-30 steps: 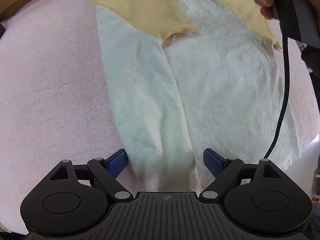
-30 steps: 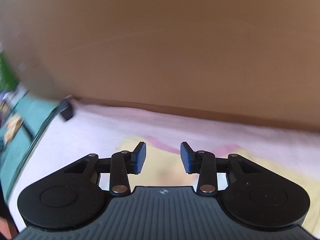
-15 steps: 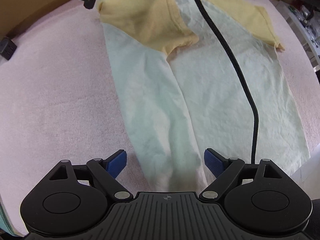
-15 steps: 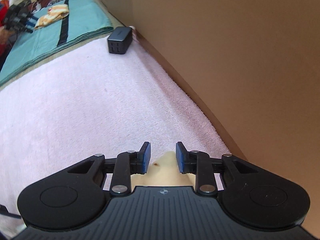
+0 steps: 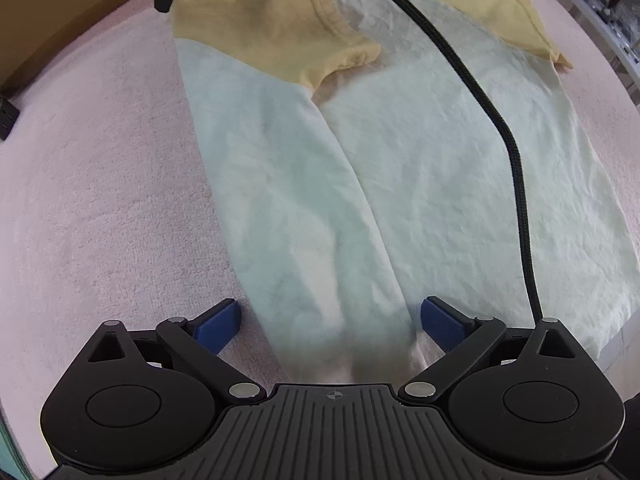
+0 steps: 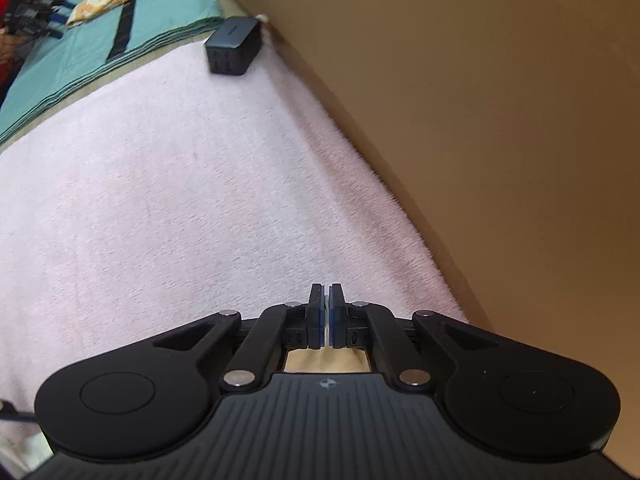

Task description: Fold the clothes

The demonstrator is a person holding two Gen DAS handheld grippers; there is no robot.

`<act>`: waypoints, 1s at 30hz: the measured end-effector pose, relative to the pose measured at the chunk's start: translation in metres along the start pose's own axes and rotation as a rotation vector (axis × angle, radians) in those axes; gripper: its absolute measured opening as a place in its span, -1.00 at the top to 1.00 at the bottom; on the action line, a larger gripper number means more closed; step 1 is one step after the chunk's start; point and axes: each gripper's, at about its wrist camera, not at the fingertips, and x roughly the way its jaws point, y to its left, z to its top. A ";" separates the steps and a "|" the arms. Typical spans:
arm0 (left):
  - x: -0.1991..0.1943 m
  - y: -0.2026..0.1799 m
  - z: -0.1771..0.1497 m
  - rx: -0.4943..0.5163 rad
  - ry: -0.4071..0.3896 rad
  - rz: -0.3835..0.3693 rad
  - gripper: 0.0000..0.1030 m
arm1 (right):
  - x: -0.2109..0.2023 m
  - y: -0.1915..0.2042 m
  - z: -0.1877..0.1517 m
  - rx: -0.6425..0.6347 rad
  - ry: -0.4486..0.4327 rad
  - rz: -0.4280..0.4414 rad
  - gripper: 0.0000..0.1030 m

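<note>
pinching shirt (image 5: 420, 168) shoulder edge, wall-side

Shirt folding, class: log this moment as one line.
left gripper: open at shirt hem | right gripper: shut on yellow shoulder | left side folded in | surface: pink towel

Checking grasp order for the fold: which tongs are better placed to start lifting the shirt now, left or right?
Right. The right tongs are shut on the shirt's yellow shoulder corner, so a lift could begin there. The left tongs are open, straddling the folded hem edge, gripping nothing yet.
</note>
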 end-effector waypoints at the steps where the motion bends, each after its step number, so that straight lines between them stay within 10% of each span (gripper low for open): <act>1: 0.000 0.000 -0.001 0.001 0.001 -0.001 -1.00 | 0.000 -0.001 -0.001 0.016 -0.018 -0.025 0.97; 15: -0.015 0.019 -0.020 0.023 0.013 -0.020 -1.00 | -0.037 -0.030 -0.030 0.273 -0.186 -0.137 0.86; 30: -0.062 0.061 -0.055 0.021 0.015 -0.125 -0.95 | -0.069 -0.022 -0.125 0.597 -0.103 -0.077 0.77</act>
